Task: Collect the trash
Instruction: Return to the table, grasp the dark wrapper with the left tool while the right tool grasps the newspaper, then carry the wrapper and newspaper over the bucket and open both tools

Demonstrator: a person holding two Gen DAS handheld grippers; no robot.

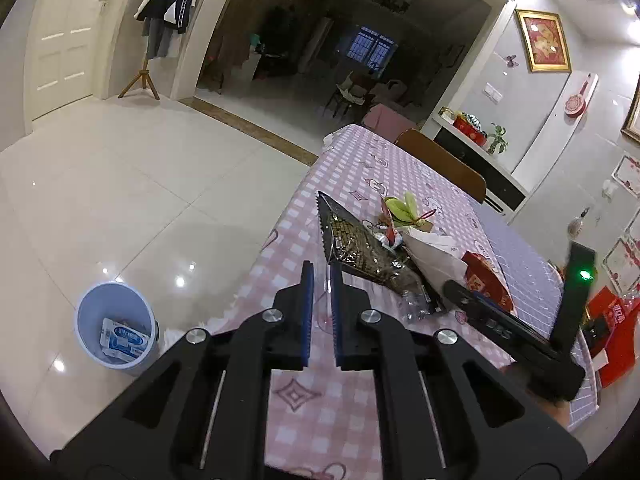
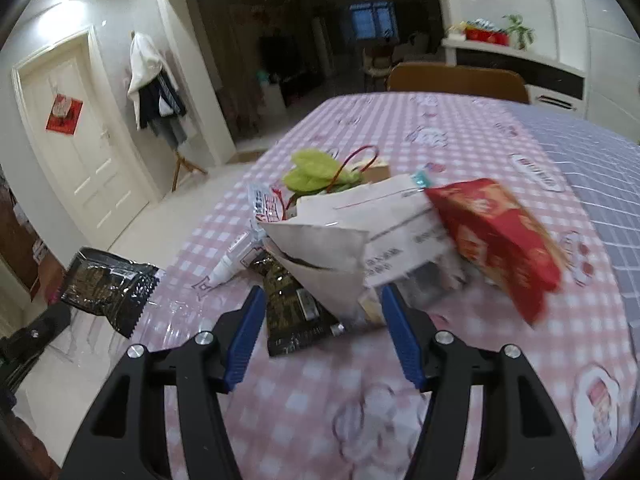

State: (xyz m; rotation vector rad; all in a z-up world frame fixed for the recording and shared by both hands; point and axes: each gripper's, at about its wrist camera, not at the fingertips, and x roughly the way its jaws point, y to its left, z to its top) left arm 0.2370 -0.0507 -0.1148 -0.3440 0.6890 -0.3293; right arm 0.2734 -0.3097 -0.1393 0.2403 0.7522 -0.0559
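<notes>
**Trash heap on the checked table, one wrapper already lifted**

Room: glossy pale floor tiles (image 1: 120,184) are reflecting the ceiling lights. A white panelled door (image 1: 64,40) is standing shut, a wooden coat stand (image 1: 168,12) is carrying dark and white clothes, and a gilt-framed red picture (image 1: 544,40) is hanging on the grey wall. A wide opening is leading into an unlit room.

Surface: a smooth pink-and-white checked tablecloth (image 1: 352,168) is covering the table, giving way to a grey-blue check (image 2: 580,152) on the far side. A brown chair back (image 1: 440,160) is showing behind it.

Bin: a round pale-blue bin (image 1: 86,320) is standing on the floor beside the table, with a crumpled white-and-blue packet (image 1: 124,340) lying inside.

Heap, mid-table:
- a creased white paper (image 2: 328,248), folding into a cone;
- a red carton (image 2: 496,236), tilting on the pile;
- green leaves (image 2: 316,172) with a red cord loop;
- a small white bottle (image 2: 228,268), lying on its side;
- a flat dark packet (image 2: 296,312), glossy.

Left gripper (image 1: 322,266): it is pinching a shiny dark wrapper (image 1: 356,240) with a zigzag edge, with clear film showing between the blue ribbed pads. From the right wrist view the wrapper is hanging past the table edge.

Right gripper (image 2: 322,291): its jaws are standing wide, gripping nothing, low over the heap's near side.
</notes>
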